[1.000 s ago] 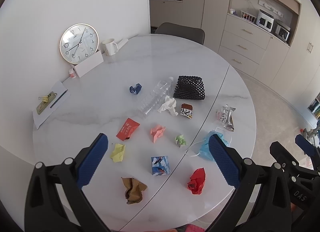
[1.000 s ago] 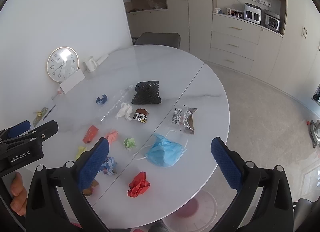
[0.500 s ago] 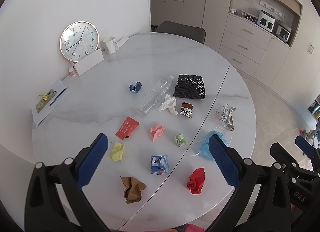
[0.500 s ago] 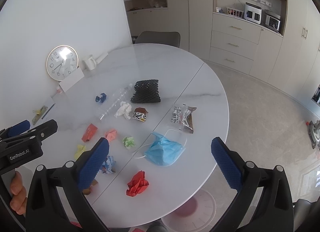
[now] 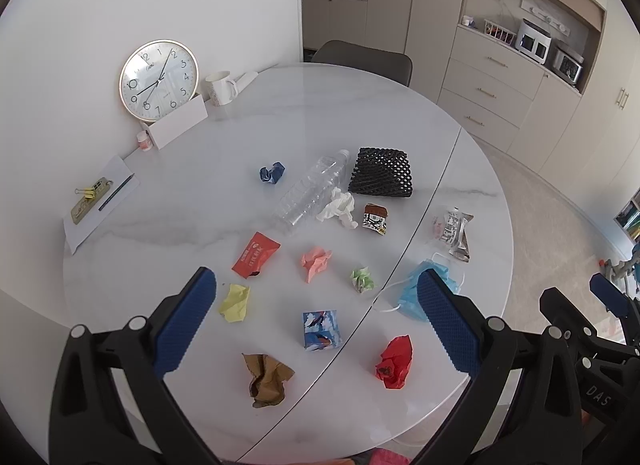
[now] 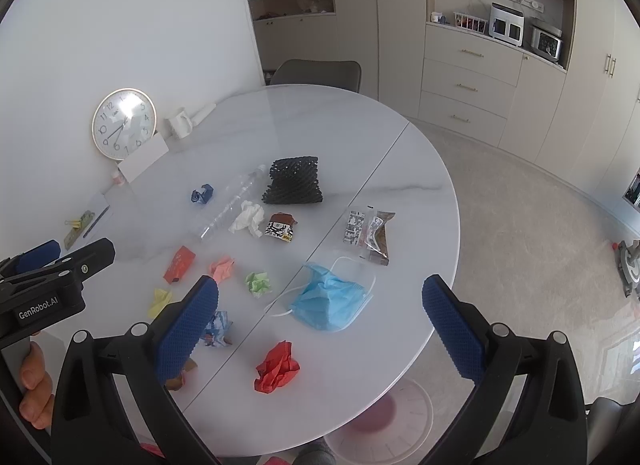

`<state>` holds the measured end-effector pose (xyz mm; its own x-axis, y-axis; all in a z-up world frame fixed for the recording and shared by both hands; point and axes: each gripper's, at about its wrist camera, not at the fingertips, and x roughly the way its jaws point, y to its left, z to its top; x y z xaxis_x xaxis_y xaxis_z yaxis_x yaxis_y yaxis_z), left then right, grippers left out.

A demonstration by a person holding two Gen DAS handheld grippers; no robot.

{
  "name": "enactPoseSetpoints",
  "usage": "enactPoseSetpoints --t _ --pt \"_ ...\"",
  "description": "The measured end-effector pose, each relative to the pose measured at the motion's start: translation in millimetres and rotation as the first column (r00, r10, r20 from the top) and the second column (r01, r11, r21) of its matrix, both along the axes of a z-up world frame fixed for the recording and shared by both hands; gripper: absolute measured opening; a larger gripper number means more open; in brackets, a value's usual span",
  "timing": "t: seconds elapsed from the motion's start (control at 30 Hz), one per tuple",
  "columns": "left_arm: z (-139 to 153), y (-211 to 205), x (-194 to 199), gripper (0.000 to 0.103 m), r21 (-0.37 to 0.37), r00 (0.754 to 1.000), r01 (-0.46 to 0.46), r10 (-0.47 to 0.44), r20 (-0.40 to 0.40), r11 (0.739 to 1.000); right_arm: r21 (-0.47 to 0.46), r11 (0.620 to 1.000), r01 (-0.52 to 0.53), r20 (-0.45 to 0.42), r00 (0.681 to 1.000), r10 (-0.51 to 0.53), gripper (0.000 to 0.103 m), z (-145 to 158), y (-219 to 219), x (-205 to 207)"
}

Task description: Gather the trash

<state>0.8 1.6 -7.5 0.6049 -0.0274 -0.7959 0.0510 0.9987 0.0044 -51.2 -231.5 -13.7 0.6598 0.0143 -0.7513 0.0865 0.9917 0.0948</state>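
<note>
- The left tool [image 5: 316, 305] hangs above the near edge of the round white desk [image 5: 280, 117], its blue pads spread wide with nothing between them.
- The right tool [image 6: 320, 311] hovers beside it at the same height, also spread wide and empty; a hand [image 6: 34, 389] grips the other tool's handle at the left edge of that view.
- Trash lies scattered across the near half of the desk, all of it below and ahead of both tools, none touching them.
- A clear plastic bottle [image 5: 312, 195] lies on its side, long axis running diagonally, cap end pointing toward the far right, base toward the near left.
- Its cap end is near a black mesh sleeve [image 5: 382, 179]; a white crumpled tissue [image 5: 339, 209] touches its side.
- A blue face mask [image 6: 328, 303] lies flat near the desk's seam, between the right tool's pads as that camera sees it, ear loops trailing left and upward.
- A red paper ball [image 6: 278, 367] sits nearest the desk's front edge, just near of the mask.
- A printed blue cube-like wad [image 5: 321, 329] lies between the left tool's pads in its view, with a brown crumple [image 5: 266, 379] closer in and a yellow scrap [image 5: 236, 301] beside the left pad.
- A red packet [image 5: 255, 255], long axis diagonal, lies further out.
- A clock [image 5: 159, 80] leans on the wall.
</note>
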Motion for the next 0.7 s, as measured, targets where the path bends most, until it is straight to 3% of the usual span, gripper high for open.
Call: enactPoseSetpoints --t 0.7 --pt "-3.7 8.5 -2.7 0.097 -0.008 1.000 -0.004 0.004 -0.011 1.000 -0.006 1.000 -0.010 -0.025 1.000 0.010 0.101 0.6 5.8 -0.4"
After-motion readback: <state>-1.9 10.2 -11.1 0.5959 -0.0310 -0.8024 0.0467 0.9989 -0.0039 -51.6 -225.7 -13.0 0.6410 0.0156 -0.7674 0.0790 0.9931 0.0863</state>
